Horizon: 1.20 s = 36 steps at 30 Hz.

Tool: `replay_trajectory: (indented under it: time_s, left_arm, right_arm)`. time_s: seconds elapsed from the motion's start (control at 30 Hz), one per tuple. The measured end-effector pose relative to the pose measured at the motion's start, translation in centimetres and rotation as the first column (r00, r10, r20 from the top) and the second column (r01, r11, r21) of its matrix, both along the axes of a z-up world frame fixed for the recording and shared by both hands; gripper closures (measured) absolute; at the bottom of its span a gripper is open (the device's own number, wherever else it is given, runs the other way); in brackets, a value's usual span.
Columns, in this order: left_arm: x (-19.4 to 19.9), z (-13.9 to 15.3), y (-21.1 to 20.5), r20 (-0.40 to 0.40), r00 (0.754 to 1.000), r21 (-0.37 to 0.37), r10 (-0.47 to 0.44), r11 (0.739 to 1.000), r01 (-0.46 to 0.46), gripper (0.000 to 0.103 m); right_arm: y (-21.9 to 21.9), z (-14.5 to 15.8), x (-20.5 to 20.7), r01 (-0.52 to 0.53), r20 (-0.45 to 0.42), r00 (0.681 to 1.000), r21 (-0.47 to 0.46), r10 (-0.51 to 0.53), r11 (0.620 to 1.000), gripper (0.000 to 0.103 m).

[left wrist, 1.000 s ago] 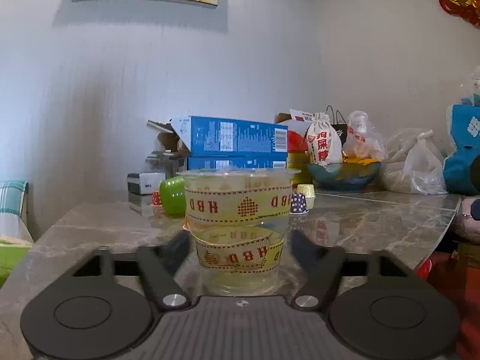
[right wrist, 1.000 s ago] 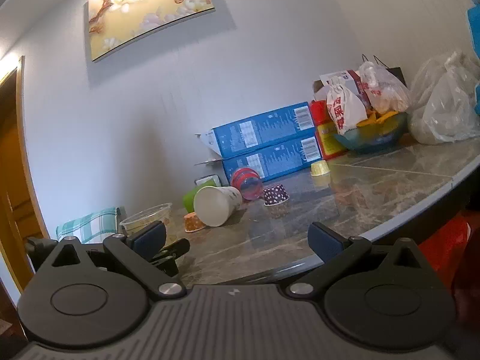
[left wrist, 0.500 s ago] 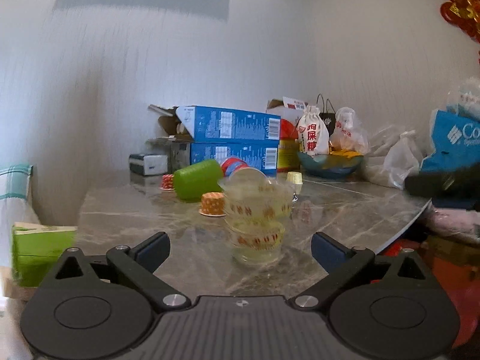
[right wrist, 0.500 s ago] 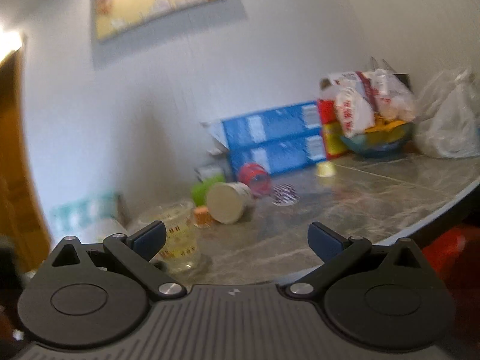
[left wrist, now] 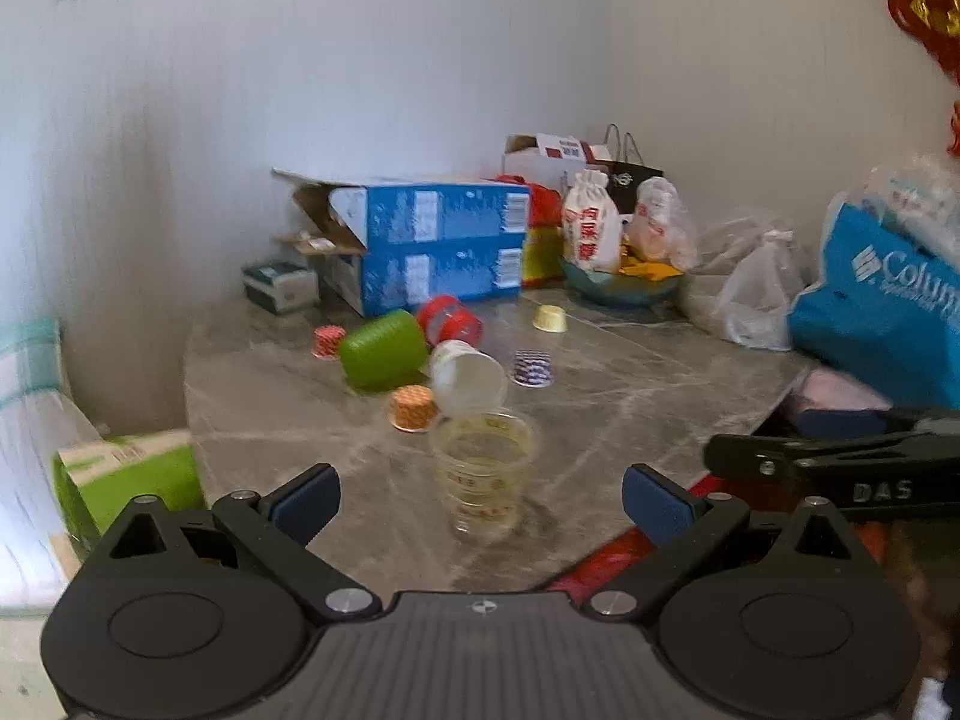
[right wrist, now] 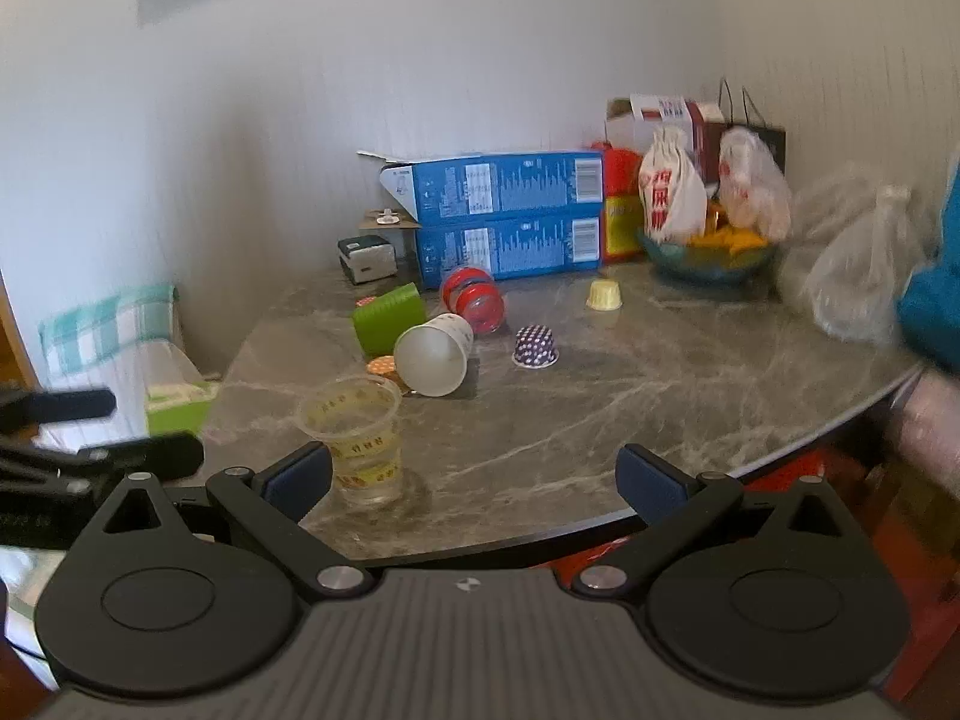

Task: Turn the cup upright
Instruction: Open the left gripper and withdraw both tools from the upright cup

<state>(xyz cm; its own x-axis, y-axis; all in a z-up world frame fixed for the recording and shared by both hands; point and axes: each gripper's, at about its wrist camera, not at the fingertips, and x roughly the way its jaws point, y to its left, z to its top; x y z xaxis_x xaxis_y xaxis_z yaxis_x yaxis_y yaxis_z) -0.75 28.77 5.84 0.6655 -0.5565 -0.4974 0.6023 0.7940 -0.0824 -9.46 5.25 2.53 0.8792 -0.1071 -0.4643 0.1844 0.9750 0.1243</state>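
Observation:
A clear plastic cup with yellow ribbon (left wrist: 483,471) (right wrist: 359,438) stands upright near the table's front edge. A white paper cup (left wrist: 467,377) (right wrist: 433,353), a green cup (left wrist: 384,349) (right wrist: 387,318) and a red cup (left wrist: 450,318) (right wrist: 474,299) lie on their sides behind it. My left gripper (left wrist: 480,501) is open and empty, raised back from the clear cup. My right gripper (right wrist: 474,477) is open and empty, off the table's front edge.
Small paper baking cups stand on the grey marble table (right wrist: 630,384): orange (left wrist: 412,407), purple dotted (right wrist: 535,347), yellow (right wrist: 605,294). Two blue boxes (right wrist: 510,216), a fruit bowl (right wrist: 708,255) and plastic bags (right wrist: 852,264) line the back and right. A green tissue box (left wrist: 129,471) sits left.
My left gripper has let go of the clear cup and drawn back and up from it. My right gripper has swung to face the table more squarely.

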Motion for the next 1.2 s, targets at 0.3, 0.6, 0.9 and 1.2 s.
replay_trajectory:
  time_s: [0.3,0.6,0.9,1.2]
  left_arm:
    - [1.1,0.3,-0.9,-0.058,0.998,0.012,0.012,1.000,-0.011,0.002]
    - [1.3,0.1,-1.0,-0.063,0.997,0.024,0.036,0.999,-0.035,0.002]
    - [1.0,0.5,-0.9,-0.058,0.997,0.024,0.046,0.999,-0.044,0.002]
    - [1.0,0.6,-0.9,-0.059,0.997,0.027,0.053,0.998,-0.051,0.002]
  right_arm:
    - [-1.2,0.9,0.4,0.001,-0.031,1.000,0.011,-0.001,1.000,0.001]
    - [-0.9,0.7,0.9,-0.017,-0.045,0.999,0.000,0.017,1.000,0.001]
    - [-0.9,1.0,1.0,-0.031,-0.040,0.999,-0.017,0.030,0.999,0.001]
    - [-1.4,0.8,1.2,-0.029,-0.045,0.999,0.002,0.029,1.000,0.001]
